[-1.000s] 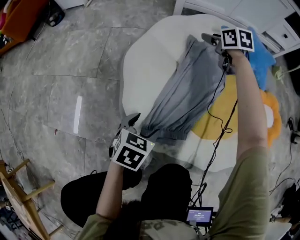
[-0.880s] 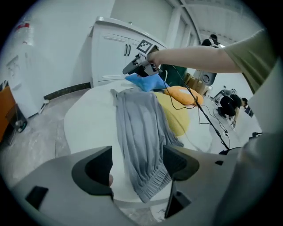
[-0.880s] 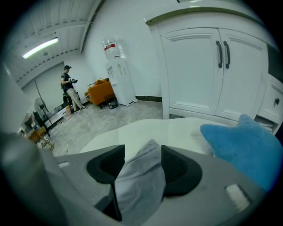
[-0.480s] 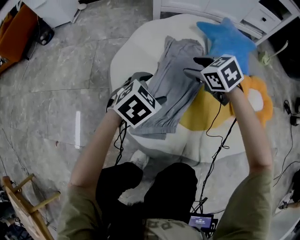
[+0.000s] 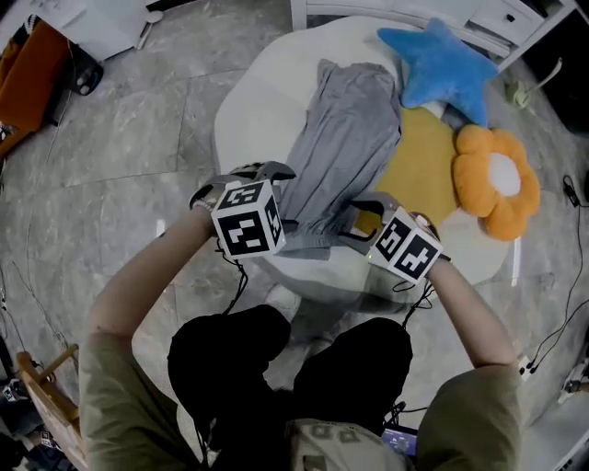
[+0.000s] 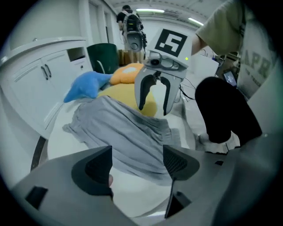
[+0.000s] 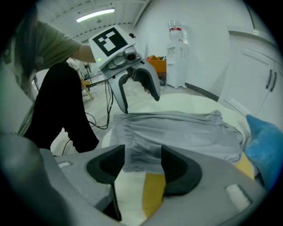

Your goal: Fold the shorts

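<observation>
Grey shorts (image 5: pixel 345 138) lie stretched out on a white round cushion (image 5: pixel 253 101), their near end towards me. My left gripper (image 5: pixel 244 177) stands open just left of that near end, with nothing between its fingers. My right gripper (image 5: pixel 346 223) is open at the near right corner, jaws pointing left. In the left gripper view the shorts (image 6: pixel 128 132) lie beyond the open left gripper (image 6: pixel 137 164), and the right gripper (image 6: pixel 154 95) hangs over their far edge. In the right gripper view a corner of the shorts (image 7: pixel 141 154) lies between the open jaws of the right gripper (image 7: pixel 142 167).
A blue star pillow (image 5: pixel 442 64) and an orange flower pillow (image 5: pixel 497 179) lie beside the shorts, on a yellow patch (image 5: pixel 419 170) of the cushion. White cabinets (image 5: pixel 479 14) stand behind. My black-trousered legs (image 5: pixel 276 368) and cables (image 5: pixel 552 340) are near the cushion's front edge.
My right gripper has come back from the far end of the shorts to their near right corner. The left gripper has moved in beside the near end. The shorts lie straighter.
</observation>
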The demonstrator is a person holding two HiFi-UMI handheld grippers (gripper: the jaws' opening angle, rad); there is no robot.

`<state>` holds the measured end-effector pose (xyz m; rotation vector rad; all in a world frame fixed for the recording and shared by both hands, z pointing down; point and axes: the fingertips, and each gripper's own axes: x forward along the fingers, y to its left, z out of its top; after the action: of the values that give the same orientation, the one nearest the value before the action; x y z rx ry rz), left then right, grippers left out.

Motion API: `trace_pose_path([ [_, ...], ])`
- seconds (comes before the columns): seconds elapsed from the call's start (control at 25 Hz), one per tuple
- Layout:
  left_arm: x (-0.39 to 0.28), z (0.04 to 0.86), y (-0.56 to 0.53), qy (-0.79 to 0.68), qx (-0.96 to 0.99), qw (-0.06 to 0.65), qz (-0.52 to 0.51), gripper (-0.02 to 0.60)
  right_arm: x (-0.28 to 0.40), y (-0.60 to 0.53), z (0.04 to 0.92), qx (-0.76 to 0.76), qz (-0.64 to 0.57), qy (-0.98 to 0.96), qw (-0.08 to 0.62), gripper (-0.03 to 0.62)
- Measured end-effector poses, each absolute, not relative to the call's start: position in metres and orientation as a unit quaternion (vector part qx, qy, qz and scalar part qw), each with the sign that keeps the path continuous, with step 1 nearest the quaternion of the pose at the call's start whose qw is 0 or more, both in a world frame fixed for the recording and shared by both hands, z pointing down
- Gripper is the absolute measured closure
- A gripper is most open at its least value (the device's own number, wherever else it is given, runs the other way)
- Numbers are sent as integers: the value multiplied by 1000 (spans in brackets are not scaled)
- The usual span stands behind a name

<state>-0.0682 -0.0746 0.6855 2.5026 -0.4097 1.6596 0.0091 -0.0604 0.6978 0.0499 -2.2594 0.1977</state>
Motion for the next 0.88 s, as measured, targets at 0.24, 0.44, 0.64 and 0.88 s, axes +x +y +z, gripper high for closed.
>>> trace_pose_path([
  [0.24,-64,727,-7,-63,811,62,578,227,4,5,735,-23,77,-884,461,347],
  [0.44,-67,752,24,-47,799,53,597,218,-2,18,754,-15,25,-876,481,347],
  [0.64,-80,770,28,-57,795,57,602,216,-9,20,767,-1,37,-871,490,347],
  [0.88,-81,780,22,-60,797,50,599,218,-6,11,773,13,59,-867,494,399],
])
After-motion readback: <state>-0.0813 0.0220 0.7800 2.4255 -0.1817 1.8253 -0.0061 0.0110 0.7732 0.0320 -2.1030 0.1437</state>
